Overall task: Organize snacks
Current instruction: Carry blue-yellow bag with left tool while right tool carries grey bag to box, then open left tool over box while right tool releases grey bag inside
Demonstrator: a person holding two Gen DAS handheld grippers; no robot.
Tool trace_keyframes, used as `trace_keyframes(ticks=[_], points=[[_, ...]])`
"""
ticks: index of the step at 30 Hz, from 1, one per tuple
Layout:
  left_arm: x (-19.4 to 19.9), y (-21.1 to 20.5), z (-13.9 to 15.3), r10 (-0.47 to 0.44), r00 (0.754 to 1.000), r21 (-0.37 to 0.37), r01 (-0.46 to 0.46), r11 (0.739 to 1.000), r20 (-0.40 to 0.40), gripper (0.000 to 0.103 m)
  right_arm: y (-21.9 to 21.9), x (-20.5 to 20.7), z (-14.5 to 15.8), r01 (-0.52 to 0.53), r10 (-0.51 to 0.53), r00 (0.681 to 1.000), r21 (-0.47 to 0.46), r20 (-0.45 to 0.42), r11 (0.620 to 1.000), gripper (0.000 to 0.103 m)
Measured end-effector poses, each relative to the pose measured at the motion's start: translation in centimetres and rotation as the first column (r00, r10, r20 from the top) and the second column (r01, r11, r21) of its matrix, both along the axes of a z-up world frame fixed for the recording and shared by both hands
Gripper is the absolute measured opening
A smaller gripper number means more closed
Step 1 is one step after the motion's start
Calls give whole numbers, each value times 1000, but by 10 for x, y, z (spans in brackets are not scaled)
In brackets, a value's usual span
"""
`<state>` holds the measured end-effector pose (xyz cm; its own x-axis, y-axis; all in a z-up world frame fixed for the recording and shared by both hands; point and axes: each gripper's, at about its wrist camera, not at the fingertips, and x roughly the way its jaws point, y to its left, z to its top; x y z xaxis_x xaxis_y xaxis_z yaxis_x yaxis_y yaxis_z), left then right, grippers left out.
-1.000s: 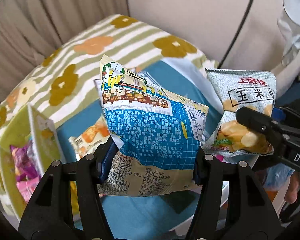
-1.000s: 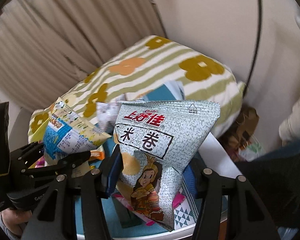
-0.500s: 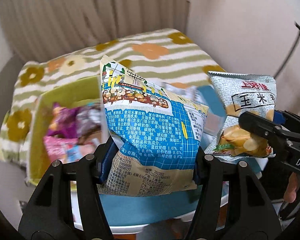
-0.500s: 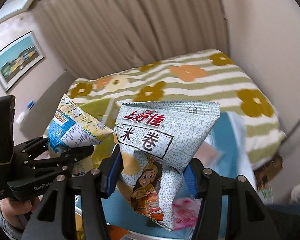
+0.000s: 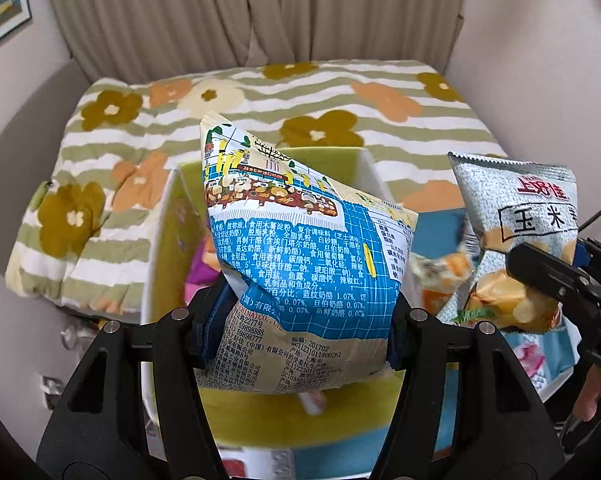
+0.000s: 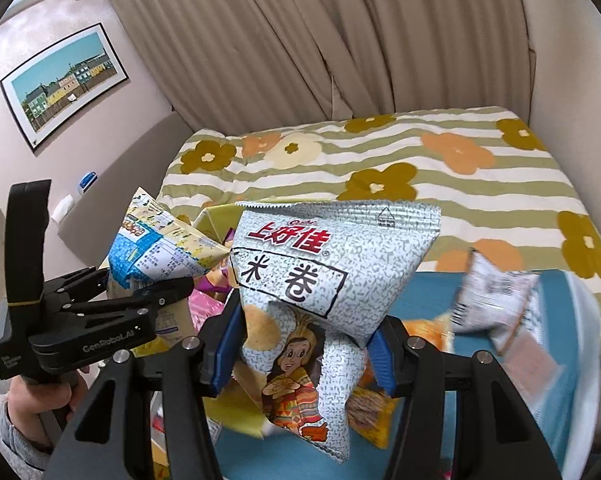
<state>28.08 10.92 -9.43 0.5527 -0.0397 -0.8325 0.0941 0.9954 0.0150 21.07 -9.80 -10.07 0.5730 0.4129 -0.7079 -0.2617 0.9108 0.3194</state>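
Note:
My left gripper (image 5: 300, 328) is shut on a blue and cream snack bag (image 5: 300, 256), held up above a yellow-green box (image 5: 284, 420) with pink and purple packets inside. My right gripper (image 6: 304, 352) is shut on a silver speckled corn-roll bag (image 6: 332, 272) with a cartoon figure. In the left wrist view that silver bag (image 5: 516, 224) hangs at the right, in the right gripper's black jaws. In the right wrist view the blue bag (image 6: 156, 248) and the left gripper (image 6: 112, 300) show at the left, over the box (image 6: 212, 220).
A blue tray (image 6: 480, 408) at the right holds an orange packet (image 6: 380, 408) and a white packet (image 6: 496, 300). Behind lies a green-striped flowered quilt (image 6: 420, 160) on a bed, with beige curtains (image 6: 300, 40) beyond. A framed picture (image 6: 64, 80) hangs on the left wall.
Both grippers have swung left with their bags, away from the blue tray. The yellow-green box has come from the left edge to under the left gripper. Both grips are unchanged.

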Motion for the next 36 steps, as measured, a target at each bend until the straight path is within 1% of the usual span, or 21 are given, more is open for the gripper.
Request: trace_keyframes(ticks=[4,6,7,8,9,10,14,19,23,27,30,32,33,34,35,36], points=[[40,20,-21,-23,998,-40,20,999,-61,57,27,19,-14,10,-11,999,-25,-33,1000,51],[56,23,-30,-40,996,-52,36,998,-79,62,34,27,-21,23,-25,998,-35,-51,999,51],[63,24,-36,-51,995,-52,46,998,-90,73,37,29,-23,32,-34,998,-42,-57,999,51],[67,23,-39,-54,994,-46,50,998,-93,92,39,33,-27,43,-47,997,-52,-65,998,51],[71,24,-43,-53,994,-33,50,998,-95,101,40,36,-28,51,-55,996,-58,-70,997,51],[72,25,-46,-56,994,-32,54,998,-90,102,40,38,-29,59,-64,995,-63,-76,996,51],[67,35,-55,-65,991,-55,59,997,-114,102,42,43,-37,85,-94,990,-84,-105,993,51],[46,62,-58,-19,992,-72,10,997,-127,102,48,43,-37,84,-96,990,-111,-107,990,51],[33,83,-56,26,992,-72,-35,997,-123,102,62,42,-33,47,-63,992,-138,-111,989,51],[23,97,-51,51,992,-97,-62,993,-112,102,79,39,-34,3,-21,993,-155,-119,988,52],[17,103,-46,63,994,-95,-72,993,-94,102,89,39,-38,-33,15,990,-133,-137,991,53],[14,106,-44,70,994,-94,-78,992,-87,102,93,37,-40,-25,10,993,-122,-121,992,60],[13,108,-43,73,993,-98,-82,992,-88,102,94,37,-40,-21,9,994,-116,-111,993,79],[12,109,-43,74,993,-105,-84,991,-89,102,95,37,-41,-19,7,995,-108,-103,994,101],[11,110,-44,75,993,-110,-85,990,-90,102,96,36,-41,-15,5,995,-104,-96,994,103],[10,112,-45,76,993,-112,-87,990,-92,102,97,33,-41,-10,2,997,-101,-78,995,103]])
